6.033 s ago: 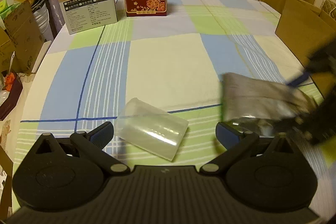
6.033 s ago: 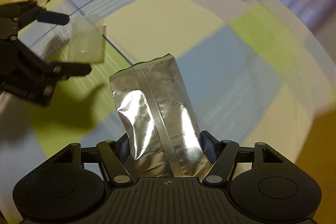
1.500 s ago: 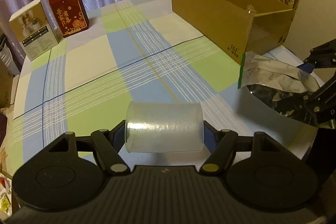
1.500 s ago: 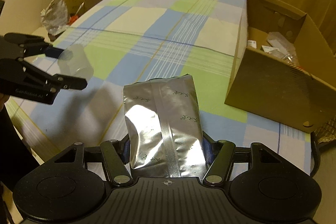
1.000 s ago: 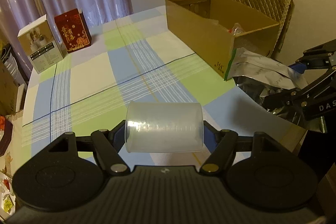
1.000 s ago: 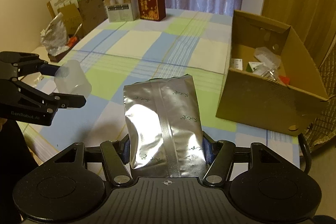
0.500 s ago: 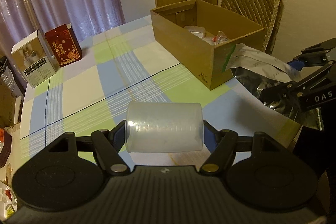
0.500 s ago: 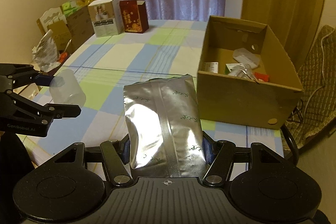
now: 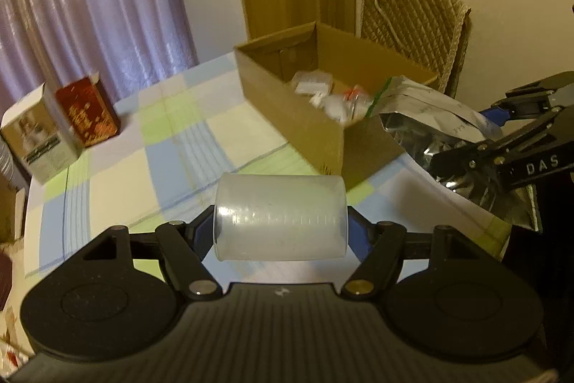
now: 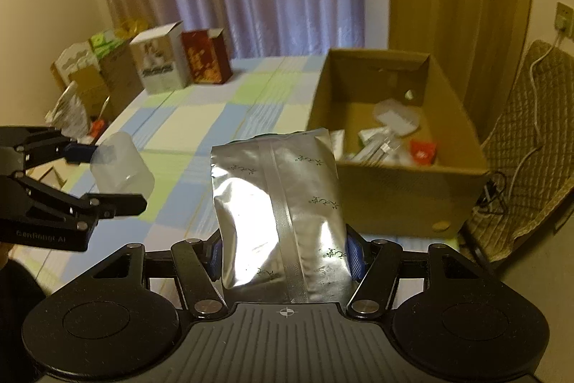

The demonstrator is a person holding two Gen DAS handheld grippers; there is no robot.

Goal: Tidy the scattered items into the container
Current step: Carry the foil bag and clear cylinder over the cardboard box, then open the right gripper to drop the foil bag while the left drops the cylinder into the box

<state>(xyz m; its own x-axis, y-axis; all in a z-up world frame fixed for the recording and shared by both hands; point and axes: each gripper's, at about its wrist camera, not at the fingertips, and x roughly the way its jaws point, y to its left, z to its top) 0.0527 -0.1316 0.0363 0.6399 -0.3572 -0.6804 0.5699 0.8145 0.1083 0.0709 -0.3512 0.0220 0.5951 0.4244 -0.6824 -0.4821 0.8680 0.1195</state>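
Note:
My left gripper [image 9: 281, 236] is shut on a clear plastic cup [image 9: 280, 216] that lies sideways between its fingers, held in the air above the table's near end. The same cup [image 10: 122, 169] shows at the left of the right wrist view. My right gripper [image 10: 283, 255] is shut on a silver foil pouch [image 10: 280, 203], which stands upright and points toward the open cardboard box [image 10: 409, 200]. That box [image 9: 297, 117] sits on the checked tablecloth [image 9: 172, 139] and holds several small packets. The pouch [image 9: 441, 128] hangs just right of the box's near corner.
A white carton [image 9: 34, 135] and a red carton [image 9: 88, 112] stand at the table's far left end. A quilted chair [image 9: 412, 24] stands behind the box by the wall. More cartons and a crumpled bag [image 10: 70, 112] sit beyond the table's left side.
Both grippers have risen and tilted up while holding their items, so the box's inside now shows more fully. The pouch and cup have come closer to the box.

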